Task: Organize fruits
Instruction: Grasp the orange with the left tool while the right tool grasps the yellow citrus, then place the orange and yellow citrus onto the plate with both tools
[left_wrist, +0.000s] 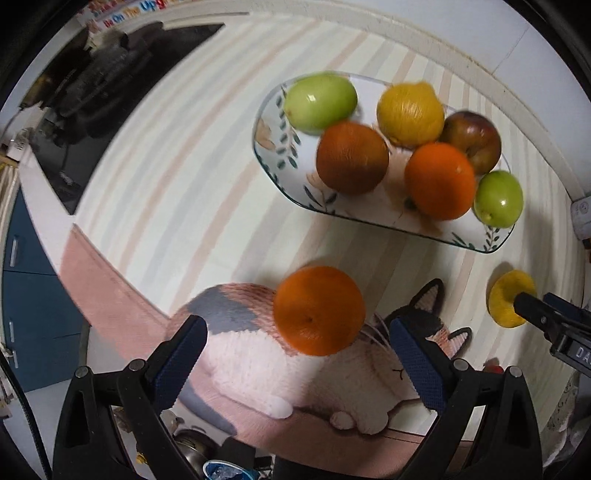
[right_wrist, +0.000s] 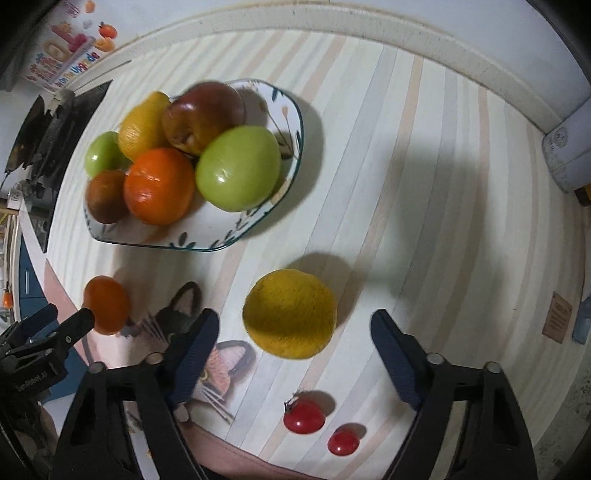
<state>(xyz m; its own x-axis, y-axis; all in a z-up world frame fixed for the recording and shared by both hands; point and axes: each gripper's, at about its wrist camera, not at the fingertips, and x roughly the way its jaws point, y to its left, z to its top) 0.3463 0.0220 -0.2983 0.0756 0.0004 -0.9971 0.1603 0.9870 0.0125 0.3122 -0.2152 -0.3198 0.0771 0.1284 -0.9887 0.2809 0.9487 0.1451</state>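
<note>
A leaf-patterned plate (left_wrist: 273, 147) (right_wrist: 258, 218) holds several fruits: green apples, a lemon, an orange, a red apple and a brown fruit. A loose orange (left_wrist: 319, 310) (right_wrist: 106, 304) lies on the cat mat, just ahead of my open left gripper (left_wrist: 295, 343), between its finger lines. A loose yellow lemon (right_wrist: 290, 319) (left_wrist: 508, 301) lies on the striped cloth just ahead of my open right gripper (right_wrist: 293, 336). Two small red tomatoes (right_wrist: 304, 415) lie below the lemon, between the right gripper's fingers. Both grippers are empty.
The striped tablecloth (right_wrist: 424, 184) spreads to the right of the plate. A pink cat mat (left_wrist: 258, 369) covers the near edge. A white container (right_wrist: 569, 147) stands at the far right. A dark stove area (left_wrist: 110, 92) lies at the left.
</note>
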